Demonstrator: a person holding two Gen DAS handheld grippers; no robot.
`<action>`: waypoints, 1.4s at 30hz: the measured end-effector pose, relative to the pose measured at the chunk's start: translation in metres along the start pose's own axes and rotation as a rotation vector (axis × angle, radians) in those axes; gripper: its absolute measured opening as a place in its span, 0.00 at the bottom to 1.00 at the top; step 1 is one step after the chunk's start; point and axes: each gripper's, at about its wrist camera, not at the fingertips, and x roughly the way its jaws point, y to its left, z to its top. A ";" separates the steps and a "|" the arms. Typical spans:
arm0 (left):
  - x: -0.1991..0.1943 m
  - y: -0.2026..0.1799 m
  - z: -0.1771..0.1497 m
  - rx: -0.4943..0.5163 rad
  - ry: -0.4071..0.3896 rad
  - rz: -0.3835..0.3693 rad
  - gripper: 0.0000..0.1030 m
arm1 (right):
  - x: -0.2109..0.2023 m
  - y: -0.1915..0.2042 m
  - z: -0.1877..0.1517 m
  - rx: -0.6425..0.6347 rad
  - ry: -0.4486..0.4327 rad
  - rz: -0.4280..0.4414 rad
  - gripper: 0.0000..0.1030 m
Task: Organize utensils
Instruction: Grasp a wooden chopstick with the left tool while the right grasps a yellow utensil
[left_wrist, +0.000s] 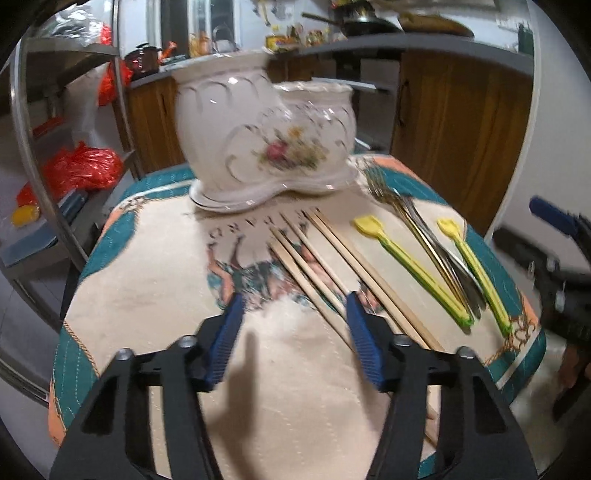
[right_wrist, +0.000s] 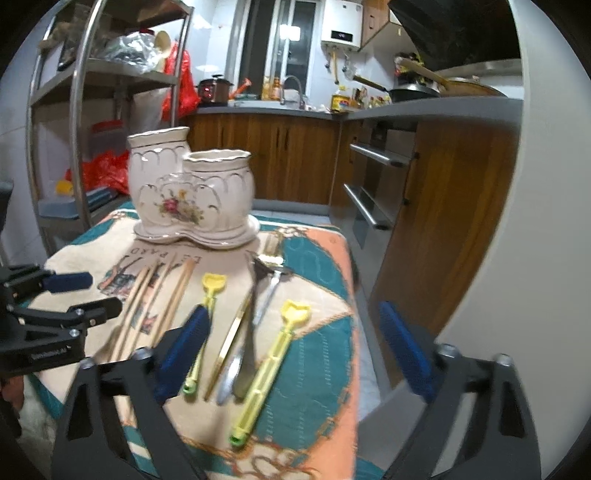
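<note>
Both grippers hang open and empty above the near edge of the table, so I judge that no utensil is picked yet. The left gripper (left_wrist: 293, 332) has its blue ribbed pads spread wide over the near ends of the chopsticks (left_wrist: 321, 258), probably because these come first. The right gripper (right_wrist: 299, 354) is also wide open, above the handles of the forks (right_wrist: 255, 310) and the two yellow spoons (right_wrist: 271, 363).

All utensils lie flat in rows on the patterned cloth (right_wrist: 317, 332), with their handles toward the near side, which makes them easy to take. The chopsticks are thin, pale wood; the forks are shiny metal; the spoons are soft-looking plastic with shovel-shaped heads.

At the far side stands the white ceramic holder (left_wrist: 266, 136), glossy, with a painted flower and two open cups of different height, where the utensils probably should go.
</note>
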 end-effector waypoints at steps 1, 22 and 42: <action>0.002 -0.002 -0.001 0.005 0.011 0.000 0.43 | 0.001 -0.004 0.000 0.008 0.015 0.000 0.70; 0.008 -0.008 0.004 -0.004 0.082 -0.015 0.35 | 0.030 -0.016 -0.006 0.091 0.264 0.187 0.35; 0.022 0.029 0.020 0.225 0.223 -0.073 0.12 | 0.060 -0.025 0.001 -0.063 0.428 0.284 0.10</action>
